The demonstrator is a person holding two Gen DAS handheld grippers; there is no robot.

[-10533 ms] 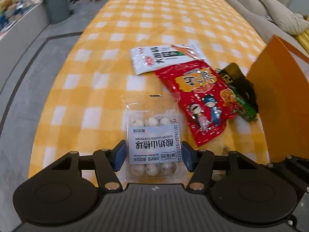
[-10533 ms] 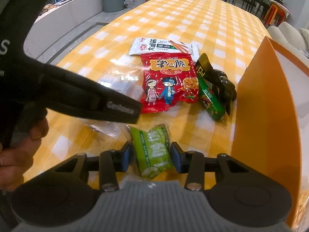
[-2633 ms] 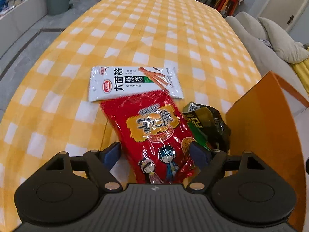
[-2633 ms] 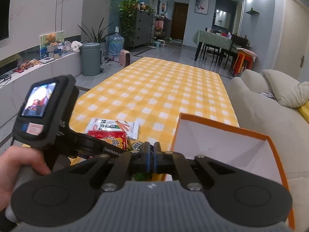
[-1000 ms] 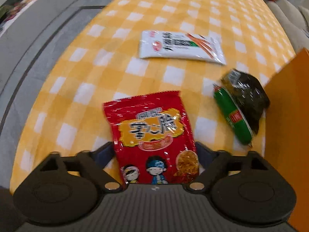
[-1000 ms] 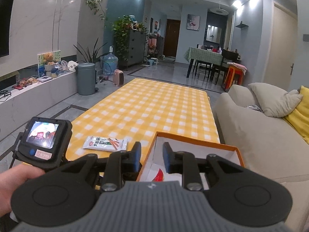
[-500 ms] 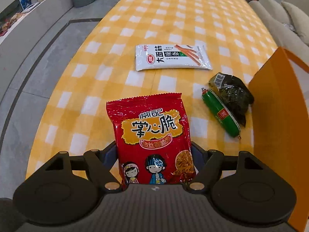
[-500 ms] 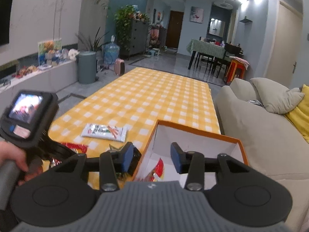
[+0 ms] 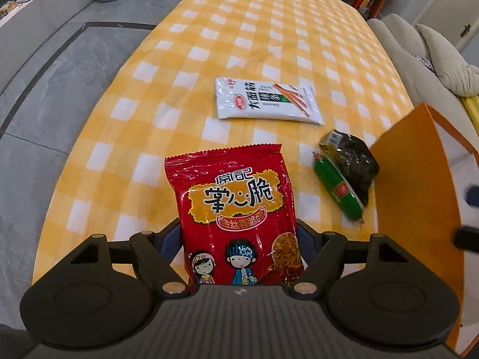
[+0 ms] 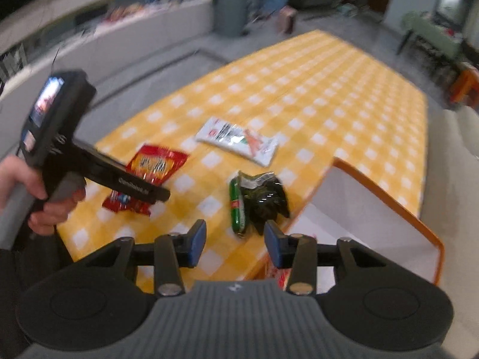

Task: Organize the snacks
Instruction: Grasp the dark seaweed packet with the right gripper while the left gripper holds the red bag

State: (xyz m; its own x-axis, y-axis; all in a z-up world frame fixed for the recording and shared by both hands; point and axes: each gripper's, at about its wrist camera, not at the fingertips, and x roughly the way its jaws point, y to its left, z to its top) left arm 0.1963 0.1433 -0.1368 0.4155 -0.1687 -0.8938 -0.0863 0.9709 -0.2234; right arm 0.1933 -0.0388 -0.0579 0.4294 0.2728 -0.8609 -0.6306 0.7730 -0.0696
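My left gripper [image 9: 238,236] is shut on the lower end of a red snack bag [image 9: 236,209], which hangs a little above the yellow checked table. The right wrist view shows the same bag [image 10: 152,164] in the left gripper's fingers [image 10: 134,188], held by a person's hand [image 10: 45,209]. My right gripper [image 10: 235,240] is open and empty, just above and short of a green sausage [image 10: 237,206] and a dark packet [image 10: 266,197]. A white snack packet [image 9: 266,103] lies farther back. The orange box [image 10: 387,199] stands to the right.
The box has white inner walls, and something red [image 10: 278,272] shows inside it near my right fingers. A grey sofa [image 9: 398,39] runs along the table's right side. Bare tablecloth [image 9: 269,30] stretches far back. Grey floor lies left of the table.
The left gripper closed on the red bag and lifted it off the cloth. The right gripper swung down and left from over the box towards the sausage, and its jaws widened.
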